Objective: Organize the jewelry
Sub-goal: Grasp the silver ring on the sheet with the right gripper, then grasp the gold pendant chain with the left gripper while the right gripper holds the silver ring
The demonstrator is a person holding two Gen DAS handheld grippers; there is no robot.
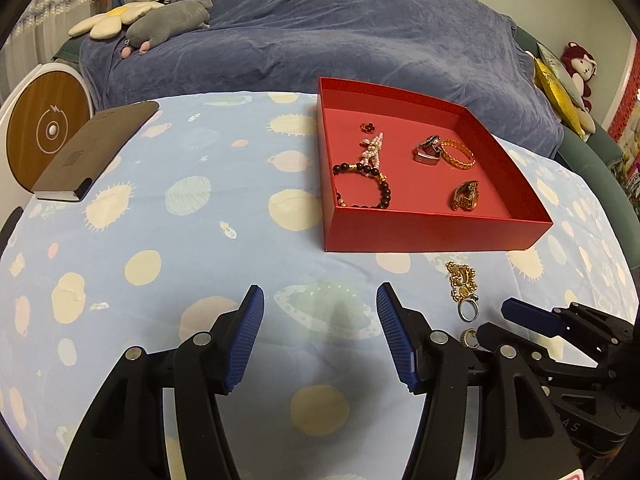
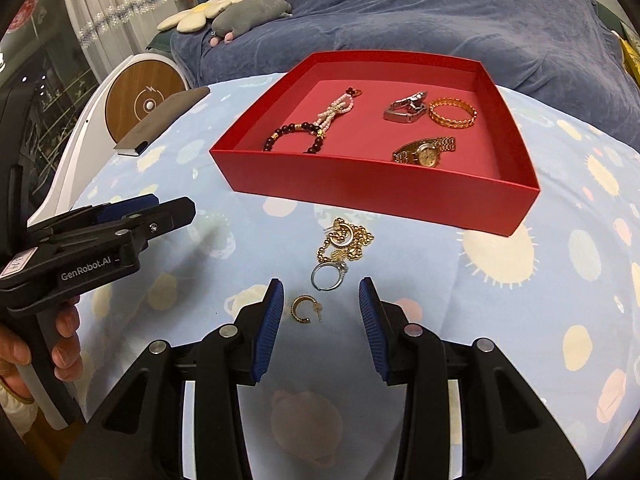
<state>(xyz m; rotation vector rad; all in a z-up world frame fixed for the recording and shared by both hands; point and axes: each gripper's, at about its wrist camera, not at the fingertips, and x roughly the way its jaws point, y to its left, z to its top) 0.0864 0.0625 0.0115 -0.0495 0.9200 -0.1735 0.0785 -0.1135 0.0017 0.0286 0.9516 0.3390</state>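
Observation:
A red open box (image 2: 360, 190) (image 1: 420, 232) on the table holds a dark bead bracelet (image 2: 294, 136), a pearl strand (image 2: 334, 114), a silver watch (image 2: 406, 108), a gold bangle (image 2: 452, 114) and a gold watch (image 2: 424, 151). In front of it lie a gold chain with an earring (image 2: 346, 242) (image 1: 462, 280), a silver ring (image 2: 328, 276) (image 1: 468, 309) and a gold hoop earring (image 2: 304, 309). My right gripper (image 2: 320, 312) is open, its fingers on either side of the hoop earring just above the cloth. My left gripper (image 1: 320, 328) is open and empty, left of the loose pieces.
A blue cloth with pale spots (image 1: 160, 240) covers the table. A brown notebook (image 1: 92, 152) lies at the far left beside a round wooden-faced device (image 1: 46, 128). A bed with a blue blanket (image 1: 320, 40) and plush toys stands behind.

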